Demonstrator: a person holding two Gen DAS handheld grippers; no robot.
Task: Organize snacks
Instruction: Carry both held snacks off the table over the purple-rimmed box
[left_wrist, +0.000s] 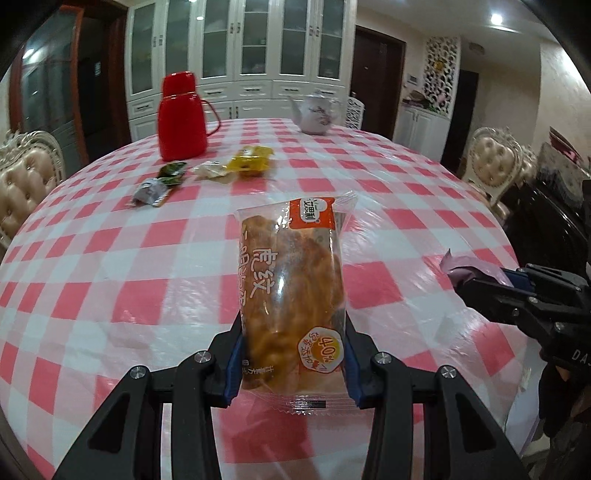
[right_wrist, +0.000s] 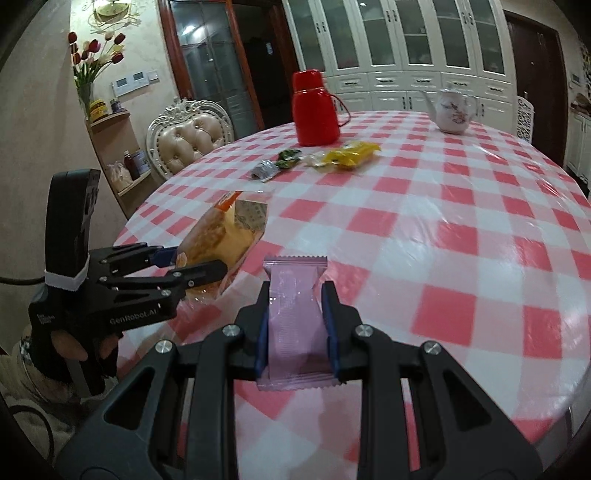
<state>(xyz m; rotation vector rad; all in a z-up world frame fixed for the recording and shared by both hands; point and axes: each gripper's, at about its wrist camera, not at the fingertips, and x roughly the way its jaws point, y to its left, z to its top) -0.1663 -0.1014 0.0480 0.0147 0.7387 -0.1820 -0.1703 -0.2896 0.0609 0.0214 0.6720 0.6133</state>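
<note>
Bench cover (left_wrist: 110, 258): pink-and-white check under a glossy clear film.
Flask (left_wrist: 182, 117): solid red.
Teapot (left_wrist: 316, 112): white, with a dark floral motif.
Bread packet (left_wrist: 295, 295): clear wrap over golden-brown bread, with an orange-red label, white characters and an orange badge.
Wafer packet (right_wrist: 295, 317): pale pink, faintly printed.
Loose snacks: yellow packet (left_wrist: 250, 161), cream packet (left_wrist: 210, 170), green packet (left_wrist: 171, 171), silver-grey packet (left_wrist: 149, 192).
Left gripper (left_wrist: 293, 363) and right gripper (right_wrist: 297, 332): black with blue pads (left_wrist: 233, 363).
Chairs (left_wrist: 26, 184): beige tufted backs in white carved frames.
Cabinets (left_wrist: 240, 55): white.
</note>
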